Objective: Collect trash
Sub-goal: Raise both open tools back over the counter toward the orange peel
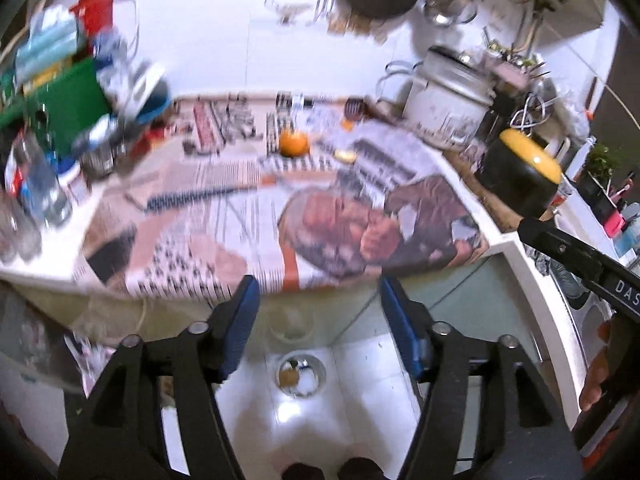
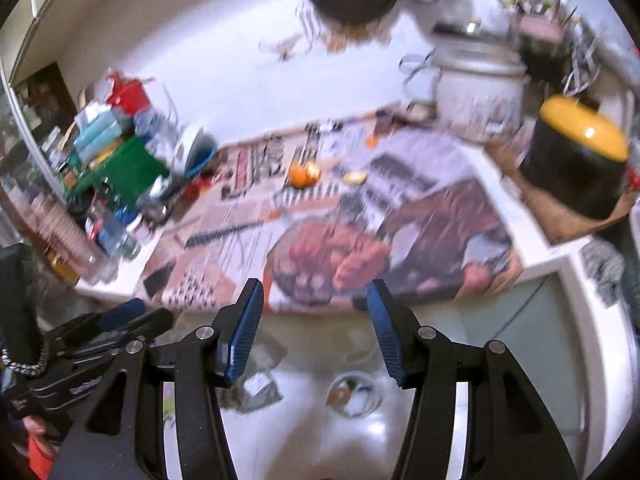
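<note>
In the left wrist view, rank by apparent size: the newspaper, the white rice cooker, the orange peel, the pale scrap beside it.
1. newspaper, largest by far.
2. white rice cooker.
3. orange peel.
4. pale scrap, smallest.
All sit far back and blurred, so true sizes stay unsure.

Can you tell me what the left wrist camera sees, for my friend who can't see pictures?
The left gripper is open and holds nothing, hovering at the edge of a counter covered in newspaper. On the paper farther back sit an orange fruit and a small pale scrap. The picture is blurry.
</note>
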Motion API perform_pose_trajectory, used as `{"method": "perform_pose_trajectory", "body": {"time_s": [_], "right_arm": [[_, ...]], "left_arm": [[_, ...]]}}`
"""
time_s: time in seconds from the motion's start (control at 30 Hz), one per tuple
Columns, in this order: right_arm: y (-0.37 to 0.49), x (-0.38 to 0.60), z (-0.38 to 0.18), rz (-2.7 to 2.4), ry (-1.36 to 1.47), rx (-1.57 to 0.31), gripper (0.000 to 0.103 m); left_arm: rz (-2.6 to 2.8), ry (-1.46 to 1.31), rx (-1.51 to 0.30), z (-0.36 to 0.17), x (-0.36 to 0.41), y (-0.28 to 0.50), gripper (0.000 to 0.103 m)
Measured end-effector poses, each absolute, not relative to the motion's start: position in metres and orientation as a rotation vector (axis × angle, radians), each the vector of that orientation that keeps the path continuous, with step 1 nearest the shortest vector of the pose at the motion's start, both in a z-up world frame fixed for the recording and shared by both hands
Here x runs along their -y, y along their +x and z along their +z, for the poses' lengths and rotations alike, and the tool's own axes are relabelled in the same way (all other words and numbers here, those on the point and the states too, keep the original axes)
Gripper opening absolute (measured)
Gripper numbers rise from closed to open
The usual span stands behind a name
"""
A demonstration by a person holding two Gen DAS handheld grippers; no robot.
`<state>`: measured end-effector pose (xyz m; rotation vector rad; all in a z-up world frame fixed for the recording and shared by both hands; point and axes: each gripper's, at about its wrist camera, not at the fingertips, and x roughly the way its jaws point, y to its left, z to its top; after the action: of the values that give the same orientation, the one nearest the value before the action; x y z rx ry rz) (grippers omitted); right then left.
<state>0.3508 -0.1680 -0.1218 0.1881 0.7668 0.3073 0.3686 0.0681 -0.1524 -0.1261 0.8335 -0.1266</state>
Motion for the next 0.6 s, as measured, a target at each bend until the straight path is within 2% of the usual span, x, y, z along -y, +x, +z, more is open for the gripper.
{"method": "perform_pose_trajectory", "body": {"time_s": [0.07, 0.13, 0.27, 0.6], "right_arm": [[0.352, 0.169, -0.114, 0.286, 0.191, -0.743, 0.051], [0.356, 0.170, -0.107, 0.270, 0.199, -0.735, 0.057], [0.369, 0.175, -0.098, 0.268, 0.192, -0.721, 0.058], [0.468, 0.203, -0.093, 0.342, 0.170, -0.679, 0.058]], "left_arm": [[-0.134, -0.116, -0.804, -0.140, -0.069, 0.372, 0.069], [-0.133, -0.108, -0.799, -0.134, -0.074, 0.378, 0.072], [-0.124, -0.112, -0.796, -0.126, -0.078, 0.401, 0.081], [-0.034, -0.202, -0.838, -0.140, -0.070, 0.509, 0.081]]}}
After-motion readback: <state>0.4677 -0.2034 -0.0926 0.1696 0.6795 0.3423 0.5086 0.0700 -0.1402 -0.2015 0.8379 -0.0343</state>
